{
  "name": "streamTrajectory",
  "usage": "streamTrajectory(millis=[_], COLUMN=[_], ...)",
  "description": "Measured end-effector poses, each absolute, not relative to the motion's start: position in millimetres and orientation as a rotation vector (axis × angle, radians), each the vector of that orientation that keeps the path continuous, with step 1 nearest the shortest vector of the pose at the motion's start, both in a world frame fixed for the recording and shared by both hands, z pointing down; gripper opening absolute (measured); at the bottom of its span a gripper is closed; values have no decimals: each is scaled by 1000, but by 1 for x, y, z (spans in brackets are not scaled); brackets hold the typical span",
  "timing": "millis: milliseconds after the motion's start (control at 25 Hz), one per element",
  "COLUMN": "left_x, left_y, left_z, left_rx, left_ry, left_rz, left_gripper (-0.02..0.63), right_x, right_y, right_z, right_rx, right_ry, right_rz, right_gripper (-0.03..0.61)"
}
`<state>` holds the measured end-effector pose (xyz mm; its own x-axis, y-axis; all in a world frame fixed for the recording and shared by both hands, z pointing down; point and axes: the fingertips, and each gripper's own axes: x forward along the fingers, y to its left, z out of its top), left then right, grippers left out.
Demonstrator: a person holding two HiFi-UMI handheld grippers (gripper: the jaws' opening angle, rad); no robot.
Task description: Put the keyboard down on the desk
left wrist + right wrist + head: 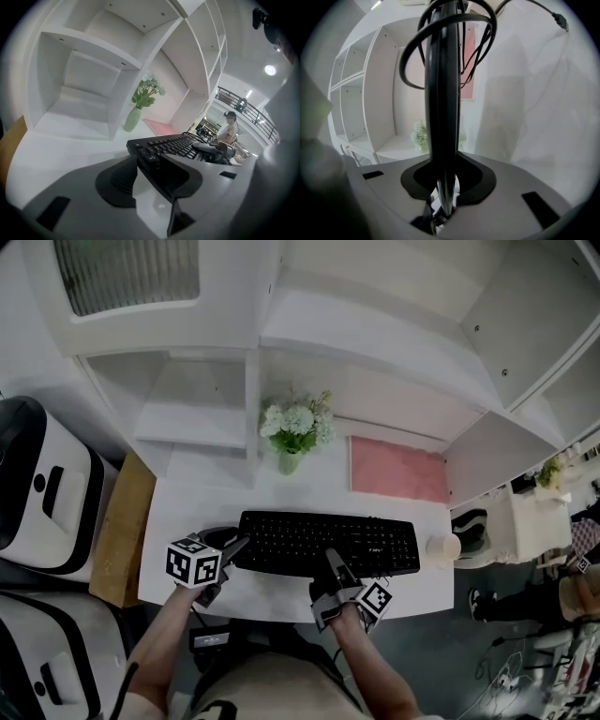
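Gripping the keyboard (319, 540) by its near long edge, a little right of the middle, my right claw (333, 561) was narrow, both pads pressed on the thin rim. Through that claw's own camera the board ran edge-on straight out from between the jaws, with its cable (560, 22) looping about it. My left claw (236, 549) stood at the keyboard's left end, about half wide and holding nothing. The end of the board reached in between the jaws and lay close by the right-hand one, while a wedge of bare white desk (272, 604) showed between the board's side and the other pad (117, 180). The keyboard lay over the near half of the desk, its length parallel to the near edge and roughly centred between the left and right edges, keys upward. Whether its underside touched the desktop I could not tell. Beyond it, toward the desk's far edge, stood a vase of flowers (292, 442), left of a pink mat (398, 470) that lay toward the far right corner. A cup (442, 547) sat just beside the keyboard's right end, near the desk's right edge, well apart from both claws
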<state>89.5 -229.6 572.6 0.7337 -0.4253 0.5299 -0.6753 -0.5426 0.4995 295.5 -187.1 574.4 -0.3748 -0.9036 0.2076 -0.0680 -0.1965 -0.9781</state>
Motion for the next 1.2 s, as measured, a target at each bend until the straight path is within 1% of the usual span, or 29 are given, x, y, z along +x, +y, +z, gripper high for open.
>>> streamTrajectory(millis=[400, 520, 640, 800, 960, 1200], left_x=[91, 94, 95, 83, 73, 73], left_y=[-248, -258, -260, -259, -235, -201], left_z=[587, 587, 589, 593, 583, 579], left_rx=[2203, 2186, 2190, 2111, 2048, 2022], left_ry=[-906, -927, -946, -1002, -957, -937], left_rz=[487, 472, 525, 498, 441, 448], left_gripper=[143, 99, 57, 57, 16, 14], right_x=[298, 306, 311, 319, 325, 326], right_y=[-197, -204, -208, -216, -226, -237], right_z=[602, 610, 617, 626, 629, 635], right_rx=[-1176, -1176, -1172, -1173, -1168, -1174], right_ry=[1297, 1285, 1282, 1260, 1255, 1293], right_rz=[-1698, -1706, -1713, -1718, -1712, -1742], right_gripper=[86, 86, 86, 86, 86, 86])
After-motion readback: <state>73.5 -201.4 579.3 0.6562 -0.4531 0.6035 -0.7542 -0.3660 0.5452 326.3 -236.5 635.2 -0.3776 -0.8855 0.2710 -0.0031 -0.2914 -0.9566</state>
